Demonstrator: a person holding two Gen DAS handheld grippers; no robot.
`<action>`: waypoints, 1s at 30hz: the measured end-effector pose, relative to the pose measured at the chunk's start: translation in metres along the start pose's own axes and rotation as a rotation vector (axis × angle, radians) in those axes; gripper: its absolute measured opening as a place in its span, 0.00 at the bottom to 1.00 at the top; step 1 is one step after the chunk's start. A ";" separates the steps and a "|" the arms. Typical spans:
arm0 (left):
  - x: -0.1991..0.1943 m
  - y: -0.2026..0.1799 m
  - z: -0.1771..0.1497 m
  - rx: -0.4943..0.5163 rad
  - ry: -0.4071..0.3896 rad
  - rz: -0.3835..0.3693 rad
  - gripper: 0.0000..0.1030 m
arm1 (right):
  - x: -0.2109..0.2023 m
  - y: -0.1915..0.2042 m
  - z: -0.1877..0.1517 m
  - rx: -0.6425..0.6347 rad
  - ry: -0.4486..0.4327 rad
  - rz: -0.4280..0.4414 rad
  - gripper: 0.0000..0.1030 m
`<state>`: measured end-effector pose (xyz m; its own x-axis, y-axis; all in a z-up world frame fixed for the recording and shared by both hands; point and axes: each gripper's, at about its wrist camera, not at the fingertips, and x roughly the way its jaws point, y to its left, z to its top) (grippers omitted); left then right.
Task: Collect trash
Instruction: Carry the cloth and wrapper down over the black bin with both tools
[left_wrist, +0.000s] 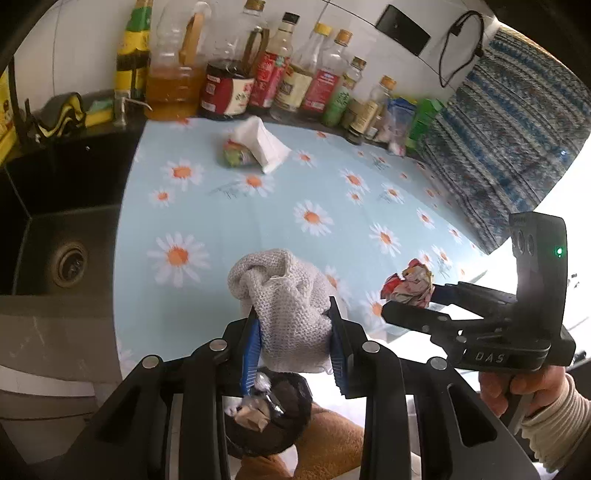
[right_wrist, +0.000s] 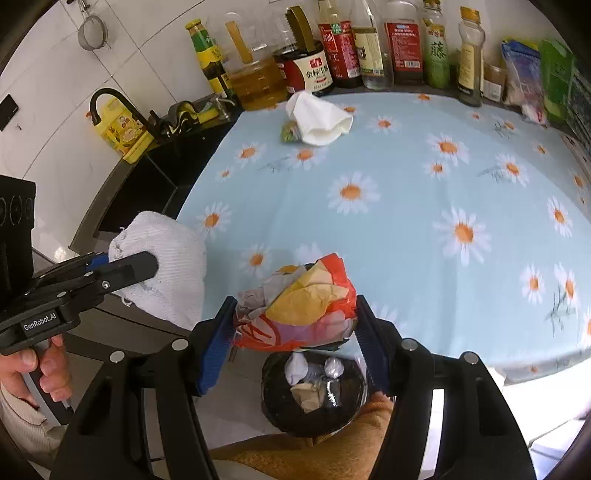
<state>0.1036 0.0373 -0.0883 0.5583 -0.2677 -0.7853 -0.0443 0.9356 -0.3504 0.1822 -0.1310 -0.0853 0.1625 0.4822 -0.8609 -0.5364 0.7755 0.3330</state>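
Holding a crumpled colourful wrapper (right_wrist: 295, 310) between its blue pads, your right hand-held gripper (right_wrist: 295, 325) is clenched on it just above the trash bin (right_wrist: 314, 391), a black-lined bin sitting below the counter's near edge. The wrapper bulges well past the fingertips, so the grip looks shallow; if you loosen it while off-centre from the bin mouth, I judge the light paper could catch the rim or drift to the floor.

Your left hand-held gripper (left_wrist: 295, 328) is clamped on a grey knitted cloth (left_wrist: 284, 306), also hovering near the bin, a little to the sink side of it. The cloth droops below the pads toward the bin opening. Watch that: it may be a cleaning rag rather than rubbish, and dropping it in would be a mistake you would have to fish out. Its hanging tail could also snag the bin liner.

The two tools sit close together over the same small opening, so they could knock each other if you lower both at once. Go one at a time.

Further from the bin, across the counter (right_wrist: 406, 229) near the bottles (right_wrist: 369, 44), a white tissue (right_wrist: 321, 118) and a small greenish wrapper (right_wrist: 290, 133) beside it are not yet collected. Reaching for them brings you near the bottle row, which looks easy to topple.
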 end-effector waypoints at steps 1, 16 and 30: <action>0.001 0.000 -0.003 0.005 0.005 -0.006 0.29 | 0.000 0.002 -0.006 0.006 0.002 -0.007 0.61; 0.007 0.020 -0.051 -0.021 0.084 -0.032 0.29 | 0.020 0.021 -0.064 0.038 0.082 0.000 0.61; 0.038 0.028 -0.114 -0.096 0.219 0.021 0.29 | 0.073 0.002 -0.129 0.047 0.235 0.007 0.61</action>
<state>0.0293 0.0266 -0.1863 0.3634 -0.3014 -0.8816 -0.1383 0.9183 -0.3709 0.0865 -0.1472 -0.1970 -0.0415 0.3835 -0.9226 -0.4967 0.7933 0.3520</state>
